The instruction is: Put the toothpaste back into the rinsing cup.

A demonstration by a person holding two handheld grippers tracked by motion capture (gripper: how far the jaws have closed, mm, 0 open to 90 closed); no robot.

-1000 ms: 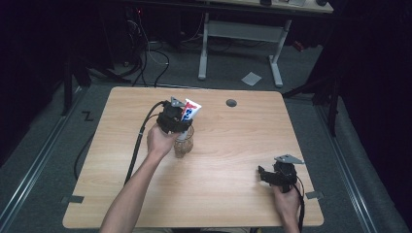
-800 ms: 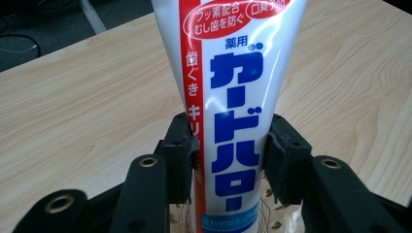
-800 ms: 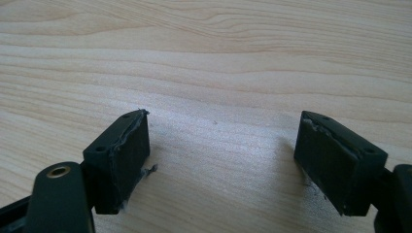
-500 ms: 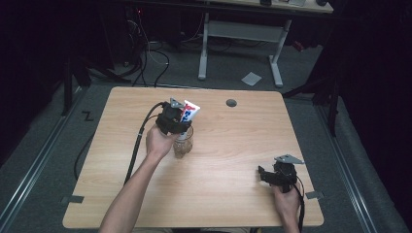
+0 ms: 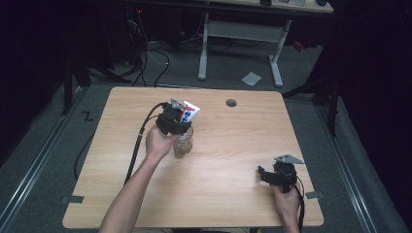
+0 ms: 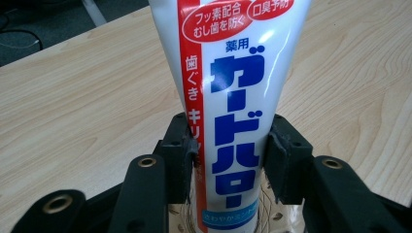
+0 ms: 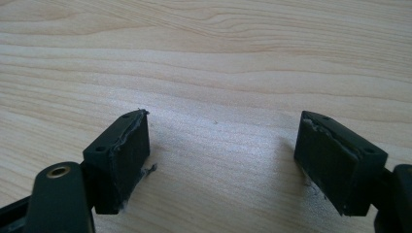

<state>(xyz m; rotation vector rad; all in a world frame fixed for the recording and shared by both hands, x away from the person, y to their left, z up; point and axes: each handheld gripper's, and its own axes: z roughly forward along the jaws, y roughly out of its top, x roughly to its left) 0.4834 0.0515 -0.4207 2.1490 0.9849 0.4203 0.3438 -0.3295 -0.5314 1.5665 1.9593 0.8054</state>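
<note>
- Left gripper (image 6: 228,155): jaws clamped on toothpaste tube (image 6: 228,97), held upright over clear glass jar (image 5: 183,144), cap end inside jar mouth.
- Right gripper (image 7: 223,160): jaws spread wide, nothing between, low over wooden table (image 5: 233,194) near right front corner.

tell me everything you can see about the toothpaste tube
The toothpaste tube is white, glossy and plastic-looking, with a red stripe down one side, a red label patch, big blue Japanese lettering and a pale blue band at its lower end. The left gripper is shut on it, one jaw pressing each side. It stands roughly upright, its lower end pointing into a clear glass jar on the wooden table.
</note>
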